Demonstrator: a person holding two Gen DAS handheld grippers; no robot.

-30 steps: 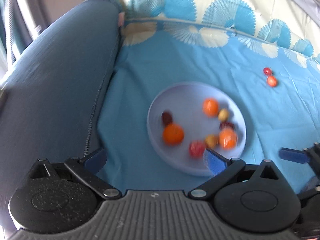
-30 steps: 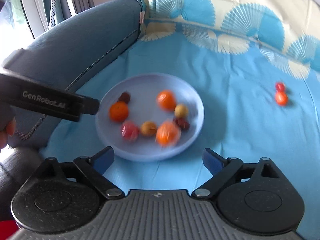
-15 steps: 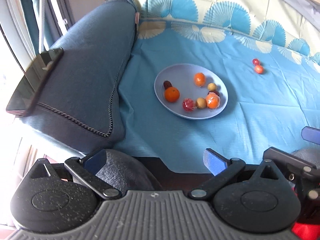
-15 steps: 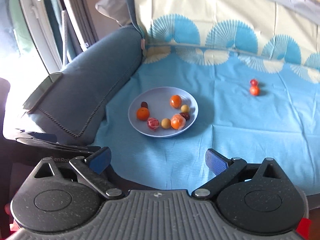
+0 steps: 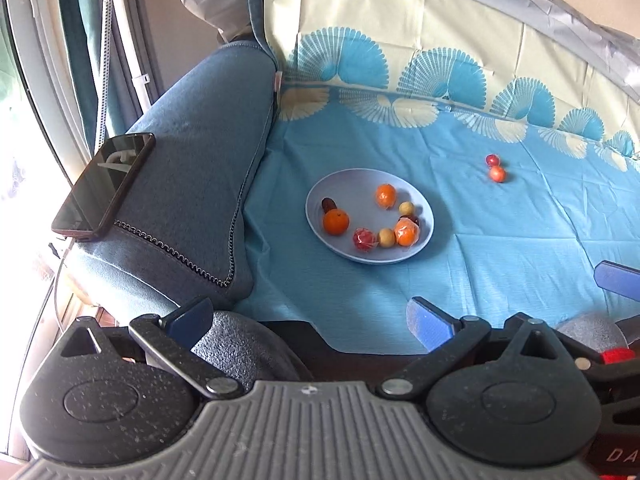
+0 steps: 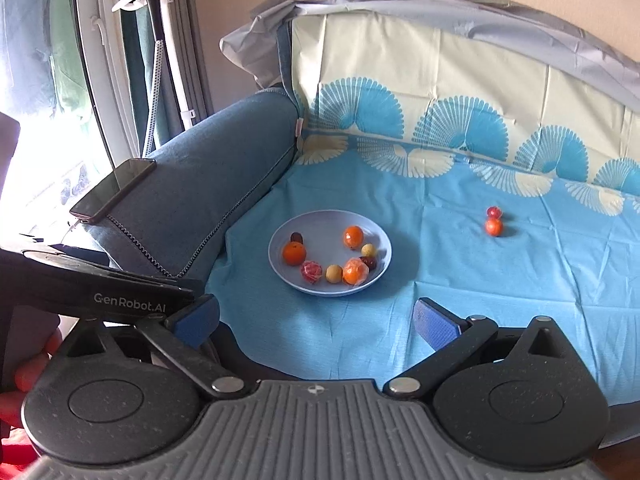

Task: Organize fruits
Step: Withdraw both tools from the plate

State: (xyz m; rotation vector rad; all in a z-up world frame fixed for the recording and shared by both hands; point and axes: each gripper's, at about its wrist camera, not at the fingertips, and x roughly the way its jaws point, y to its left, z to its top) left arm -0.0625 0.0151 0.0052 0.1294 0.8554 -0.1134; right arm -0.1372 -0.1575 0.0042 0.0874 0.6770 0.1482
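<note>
Both black two-finger tools with blue pads, the left gripper (image 5: 310, 318) and the right gripper (image 6: 316, 320), hang over the near edge of the blue fan-patterned cloth (image 6: 500, 280); the left is released and empty, the right's jaws are opening with nothing between them. Compared with a second ago, both have pulled back and up, so the round pale-blue plate (image 6: 280, 264) looks smaller and farther. It holds eight small orange, red, yellow and dark fruits (image 6: 294, 253), while two loose red-orange fruits (image 6: 494, 227) touch each other, well apart to its right.
</note>
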